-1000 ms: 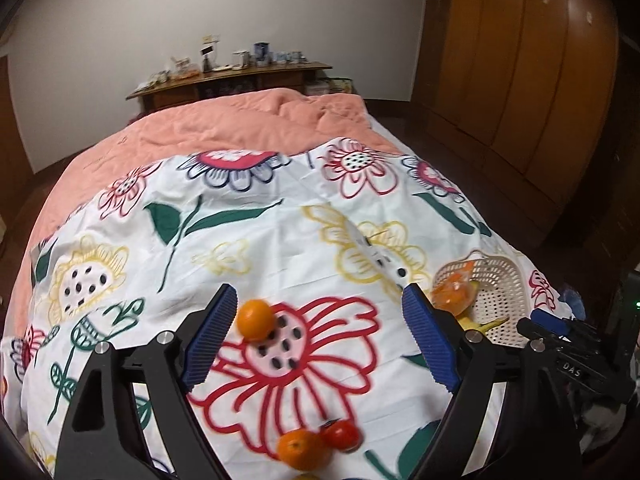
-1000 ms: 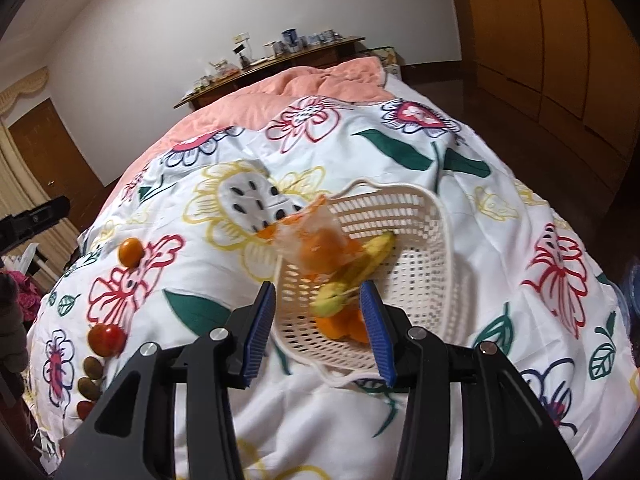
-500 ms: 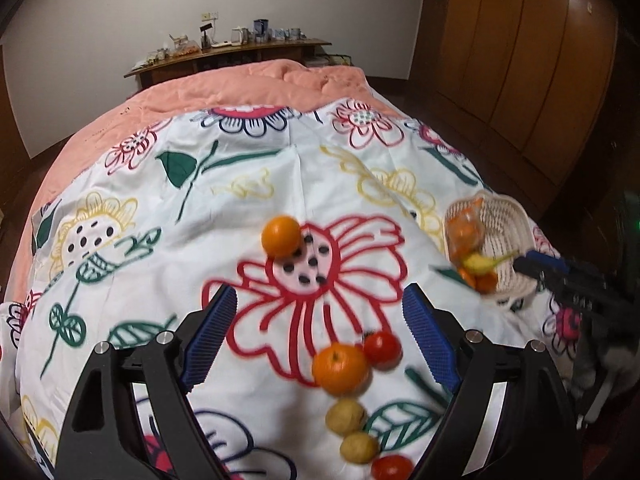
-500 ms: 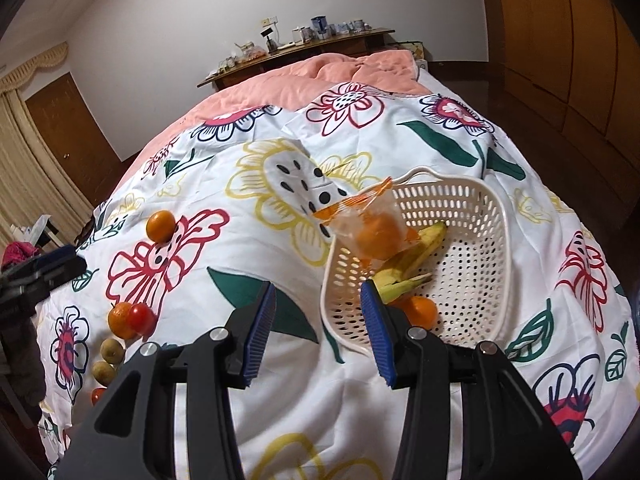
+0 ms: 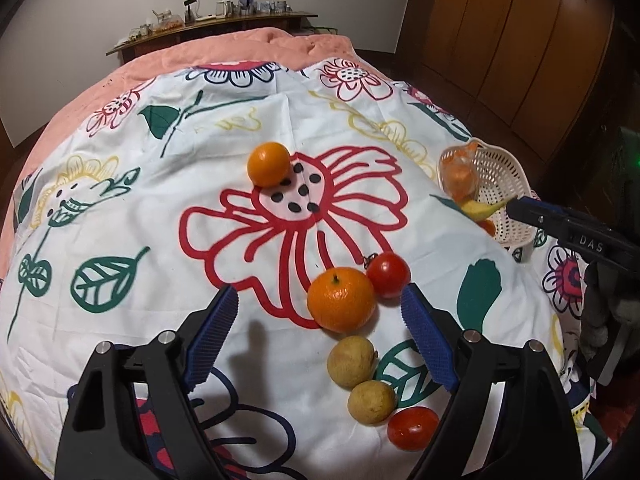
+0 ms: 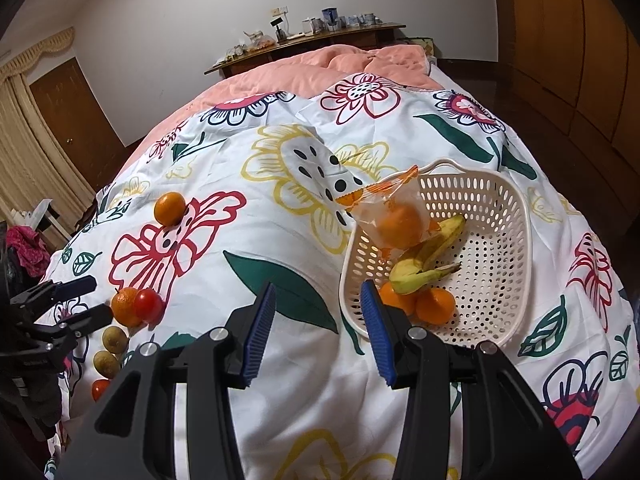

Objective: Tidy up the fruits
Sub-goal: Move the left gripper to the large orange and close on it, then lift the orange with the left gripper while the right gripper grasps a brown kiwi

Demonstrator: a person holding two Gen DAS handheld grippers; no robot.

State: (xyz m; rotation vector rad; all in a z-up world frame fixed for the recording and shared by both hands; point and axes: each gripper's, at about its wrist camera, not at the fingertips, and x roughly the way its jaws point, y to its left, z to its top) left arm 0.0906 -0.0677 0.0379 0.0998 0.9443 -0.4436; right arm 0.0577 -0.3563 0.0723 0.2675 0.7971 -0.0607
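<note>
The left gripper (image 5: 318,312) hangs spread wide and empty over the loose fruit on the flowered quilt (image 5: 160,208), its pads flanking the near orange (image 5: 341,299) that touches a tomato (image 5: 388,274); this looks like the approach for a pick. Next it would need to drop, close on that orange alone, then carry it to the white basket (image 6: 508,248). The right gripper (image 6: 316,332) is parted too, holding nothing, beside the basket's near rim. Whatever lies under the bagged orange (image 6: 400,220) and banana (image 6: 436,248) is hidden.

Shelf items (image 6: 320,24) too small to identify.
</note>
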